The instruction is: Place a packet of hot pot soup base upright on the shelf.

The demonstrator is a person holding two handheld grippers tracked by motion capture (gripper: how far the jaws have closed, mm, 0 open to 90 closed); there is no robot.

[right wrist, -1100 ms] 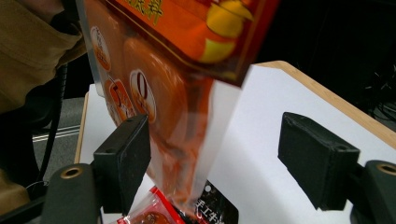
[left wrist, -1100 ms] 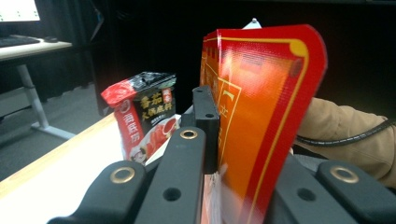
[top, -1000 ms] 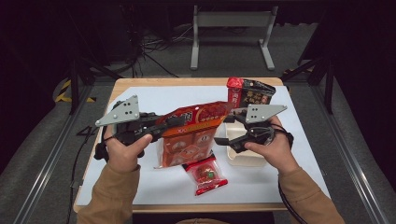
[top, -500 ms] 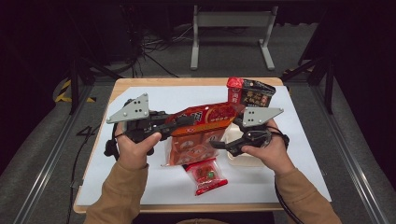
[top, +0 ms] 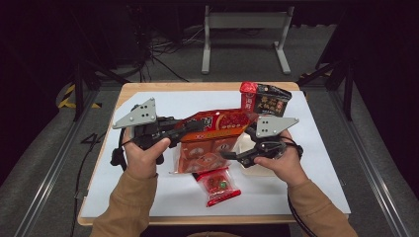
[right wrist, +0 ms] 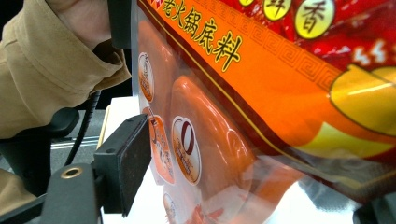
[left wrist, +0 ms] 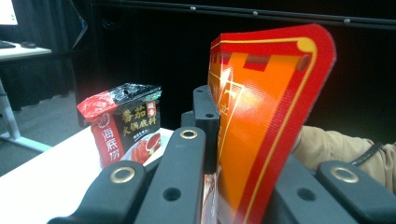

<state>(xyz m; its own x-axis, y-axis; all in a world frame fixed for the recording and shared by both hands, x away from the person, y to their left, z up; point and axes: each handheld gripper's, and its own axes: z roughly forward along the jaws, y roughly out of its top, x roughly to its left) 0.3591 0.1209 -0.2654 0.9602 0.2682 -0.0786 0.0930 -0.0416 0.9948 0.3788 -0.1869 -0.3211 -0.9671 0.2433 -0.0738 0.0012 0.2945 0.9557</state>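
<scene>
A dark and red soup-base pouch [top: 264, 98] is standing upright at the far right of the white table sheet [top: 316, 148], its black top crinkled. A small red sachet [top: 218, 183] is lying flat near the front edge, at the middle. A pale shallow tray [top: 247, 148] is sitting to the right of centre, partly hidden

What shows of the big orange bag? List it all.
The bag is a glossy red-and-orange plastic pouch with yellow Chinese print and a clear lower part showing orange sachets. It is lifted above the white sheet, top edge sideways. The left gripper pinches its top edge; the right gripper has one pad beside its clear part.
</scene>
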